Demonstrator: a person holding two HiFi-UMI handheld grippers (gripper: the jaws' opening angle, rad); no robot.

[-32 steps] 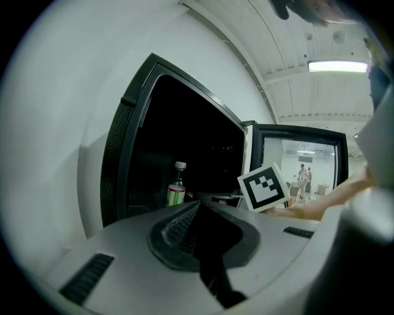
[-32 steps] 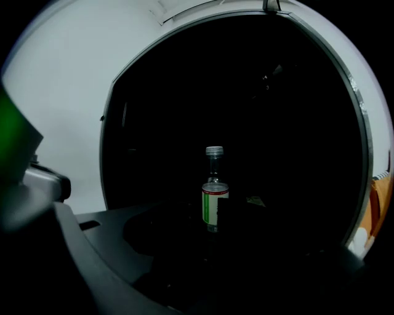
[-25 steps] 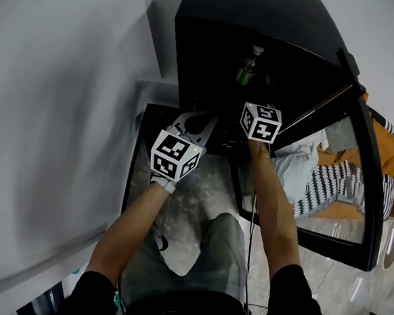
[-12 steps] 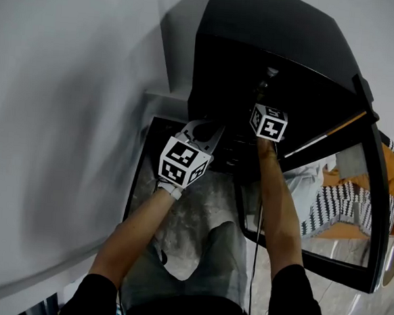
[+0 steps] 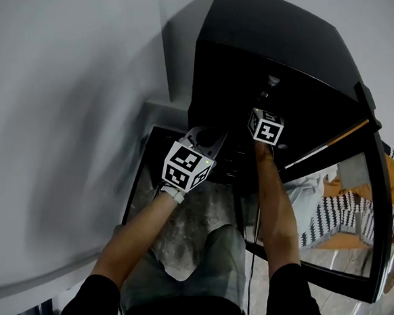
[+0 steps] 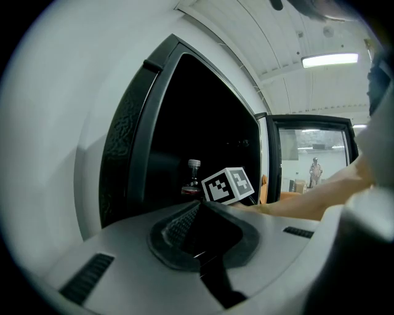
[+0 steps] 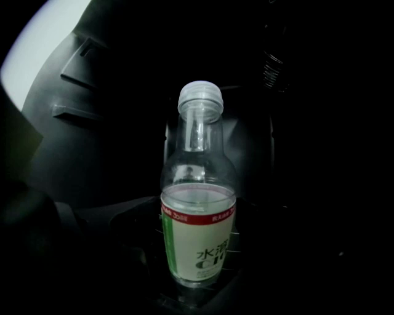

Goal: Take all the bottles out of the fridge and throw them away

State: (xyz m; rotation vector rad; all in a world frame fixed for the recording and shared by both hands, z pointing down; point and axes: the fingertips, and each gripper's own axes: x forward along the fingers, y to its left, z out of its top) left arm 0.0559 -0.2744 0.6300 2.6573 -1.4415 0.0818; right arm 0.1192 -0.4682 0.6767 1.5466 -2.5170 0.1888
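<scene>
We find the task's thing inside the open black box-shaped fridge (image 5: 273, 51). It is a clear plastic bottle with a white screw cap and a white-and-green label under a red band (image 7: 198, 240), standing on a dark wire shelf (image 7: 237, 235). In the head view only its cap shows, at upper centre-right in the fridge's dark mouth, just above the marker cube of the right gripper (image 5: 265, 106).

The coming move turns on one relation. The bottle lies straight ahead of the right tongs, centred in the right gripper view. Its long axis is upright, with the cap toward the top of the frame and the base near the bottom edge. The right tongs are spread to their widest, one to each side of the bottle, and we see no pad pressing on it. It is too dark to tell how far the label has come in between them.

The left gripper (image 5: 207, 137) hangs lower and further left in the head view, outside the fridge's front edge. Its tongs are pressed together on nothing. From there the bottle is a small shape behind the right gripper's cube.

We judge the right hand much the nearer. A straight push forward and a squeeze across the labelled body seem called for. The glass-fronted door (image 5: 343, 199) stands swung open at the right of the frame.
</scene>
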